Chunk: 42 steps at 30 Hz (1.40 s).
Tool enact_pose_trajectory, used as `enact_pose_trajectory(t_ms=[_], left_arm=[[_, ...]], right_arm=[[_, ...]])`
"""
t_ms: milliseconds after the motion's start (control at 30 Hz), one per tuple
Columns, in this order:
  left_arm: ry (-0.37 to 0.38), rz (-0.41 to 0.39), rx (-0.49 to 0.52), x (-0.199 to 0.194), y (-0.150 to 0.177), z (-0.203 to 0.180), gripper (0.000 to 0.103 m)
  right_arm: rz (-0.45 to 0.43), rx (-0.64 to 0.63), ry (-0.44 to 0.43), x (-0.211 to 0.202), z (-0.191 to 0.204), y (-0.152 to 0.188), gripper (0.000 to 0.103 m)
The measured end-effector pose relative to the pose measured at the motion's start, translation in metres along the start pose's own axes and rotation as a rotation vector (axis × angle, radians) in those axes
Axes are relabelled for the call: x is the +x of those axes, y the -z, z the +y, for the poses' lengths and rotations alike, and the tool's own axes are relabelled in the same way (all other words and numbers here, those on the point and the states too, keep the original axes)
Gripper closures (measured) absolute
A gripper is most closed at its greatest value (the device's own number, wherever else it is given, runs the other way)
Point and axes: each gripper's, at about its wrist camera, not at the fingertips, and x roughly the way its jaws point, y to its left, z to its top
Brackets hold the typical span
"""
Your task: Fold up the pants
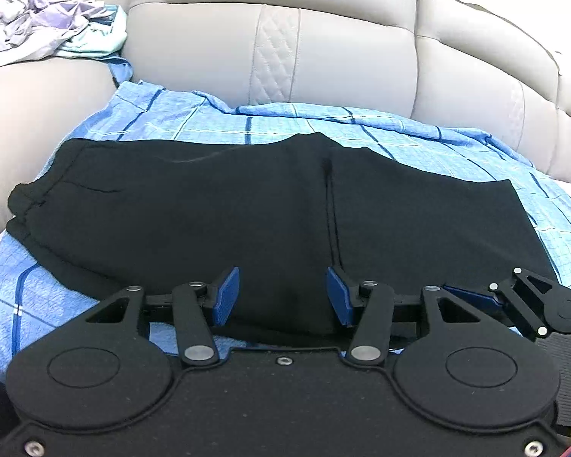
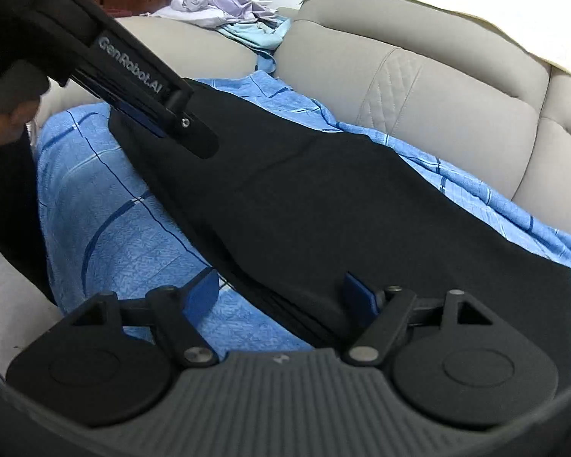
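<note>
We see the black pants (image 1: 224, 209) spread flat on a blue checked sheet (image 1: 95, 122) over a grey sofa (image 1: 323, 49), their near edge running between the wide-spread blue pads of the left gripper (image 1: 282, 295), which closes on nothing. From the right wrist view the right gripper (image 2: 281, 295) also stands wide apart, with the pants' near edge passing between its fingers: one pad (image 2: 358, 293) sits over the black cloth, the other over the sheet. The pants look matte, dark and folded lengthwise into a long tapering band, with a seam line down the middle and a waistband bunched at the left end; a heap of pale clothes (image 1: 45, 23) lies well apart on the sofa arm.
</note>
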Motion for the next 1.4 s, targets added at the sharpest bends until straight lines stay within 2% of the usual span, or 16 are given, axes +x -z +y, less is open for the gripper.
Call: enact_pose_trajectory(t_ms=[200, 300, 400, 500, 600, 667, 733, 800, 867, 933, 1000, 1067, 1167, 1233, 1267, 1400], left_arm=[[-0.017, 0.019, -0.032, 0.001, 0.003, 0.006, 0.054], [-0.032, 0.022, -0.018, 0.001, 0.005, 0.007, 0.054], [-0.059, 0.035, -0.007, 0.006, 0.007, 0.007, 0.054], [-0.068, 0.053, -0.015, 0.012, 0.010, 0.009, 0.054], [-0.056, 0.061, -0.028, 0.014, 0.011, 0.011, 0.054], [-0.038, 0.062, -0.032, 0.014, 0.011, 0.011, 0.054], [0.014, 0.075, -0.050, 0.015, 0.010, 0.011, 0.054], [0.089, 0.098, -0.074, 0.017, 0.010, 0.010, 0.054], [0.144, 0.110, -0.089, 0.017, 0.010, 0.007, 0.054], [0.173, 0.113, -0.101, 0.017, 0.010, 0.006, 0.054], [0.209, 0.116, -0.130, 0.018, 0.008, 0.008, 0.053], [0.264, 0.128, -0.191, 0.022, 0.004, 0.015, 0.053], [0.304, 0.126, -0.260, 0.031, -0.010, 0.024, 0.053], [0.284, 0.094, -0.230, 0.038, -0.025, 0.020, 0.053], [0.264, 0.079, -0.203, 0.041, -0.031, 0.017, 0.053], [0.210, 0.036, -0.099, 0.053, -0.049, -0.006, 0.053]], right_arm=[[-0.029, 0.130, 0.002, 0.010, -0.009, -0.010, 0.020], [-0.027, 0.192, 0.065, 0.015, -0.019, -0.010, 0.029], [-0.032, 0.310, 0.087, 0.014, -0.034, -0.005, 0.059], [-0.045, 0.425, 0.054, 0.007, -0.048, 0.000, 0.078], [-0.055, 0.655, -0.023, 0.003, -0.072, 0.011, 0.080], [-0.073, 0.713, -0.052, 0.005, -0.081, 0.016, 0.074], [-0.067, 0.622, -0.037, 0.008, -0.073, 0.012, 0.067], [-0.060, 0.504, -0.023, 0.008, -0.059, 0.007, 0.042], [-0.063, 0.427, -0.040, 0.010, -0.048, 0.002, 0.036], [-0.061, 0.398, -0.044, 0.016, -0.044, -0.002, 0.055], [-0.061, 0.405, -0.036, 0.018, -0.045, -0.004, 0.089], [-0.072, 0.385, -0.032, 0.014, -0.045, -0.003, 0.088], [-0.070, 0.135, 0.013, 0.009, -0.021, -0.002, 0.088], [-0.065, 0.005, 0.031, 0.007, -0.005, 0.002, 0.081], [-0.074, -0.029, 0.041, 0.005, 0.000, 0.003, 0.065], [-0.117, -0.114, 0.035, -0.008, 0.015, 0.001, 0.040]])
